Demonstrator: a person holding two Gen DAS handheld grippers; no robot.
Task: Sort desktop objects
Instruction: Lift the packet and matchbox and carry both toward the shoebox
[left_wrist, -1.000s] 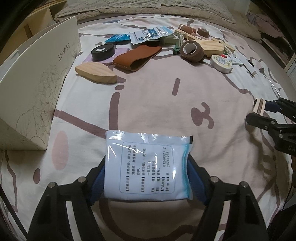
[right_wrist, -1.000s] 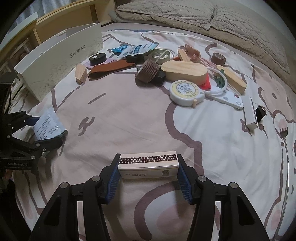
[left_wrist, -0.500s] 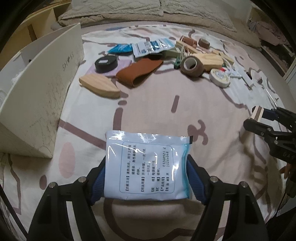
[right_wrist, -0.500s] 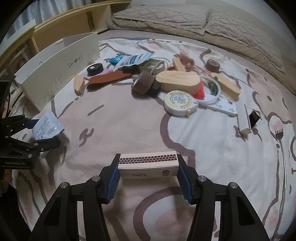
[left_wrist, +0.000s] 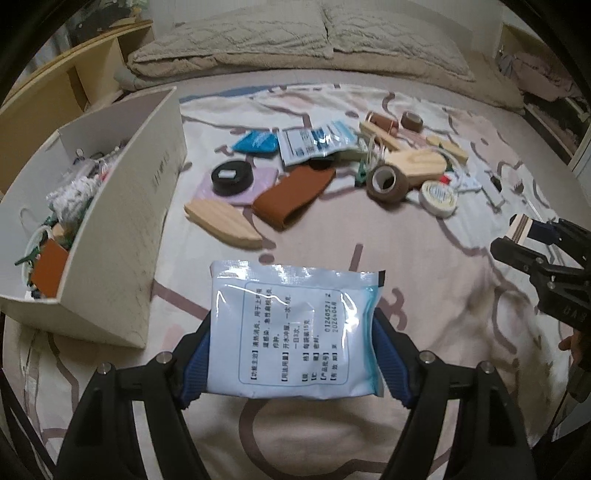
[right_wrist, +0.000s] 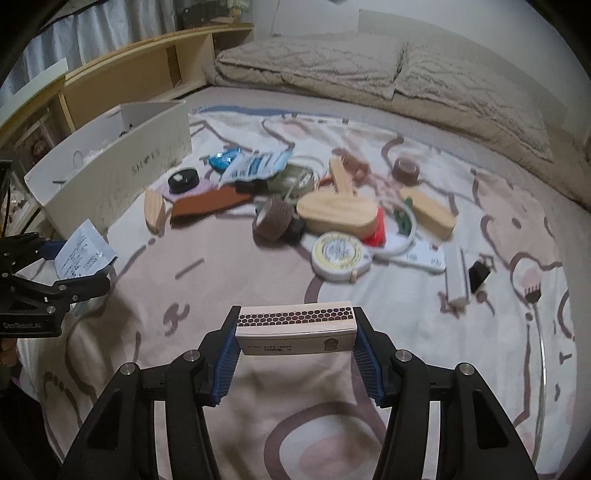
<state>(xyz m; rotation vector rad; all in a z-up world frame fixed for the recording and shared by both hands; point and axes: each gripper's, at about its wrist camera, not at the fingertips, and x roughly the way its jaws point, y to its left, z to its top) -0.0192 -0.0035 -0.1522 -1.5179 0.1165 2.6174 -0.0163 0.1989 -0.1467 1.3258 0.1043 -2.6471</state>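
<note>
My left gripper clamps a white printed foil sachet, lower centre. My right gripper clamps a pale wooden matchbox, lower centre, above the bed. White cardboard box at left.

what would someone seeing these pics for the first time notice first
Up front, each gripper grips something: the left gripper clamps a white printed sachet in its jaws, and the right gripper pinches a matchbox by its ends. Behind them, a jumble of small things such as a brown tape roll and a round tape measure lies on the cartoon-print bedspread. A white shoebox, already partly filled, stands at the left.
</note>
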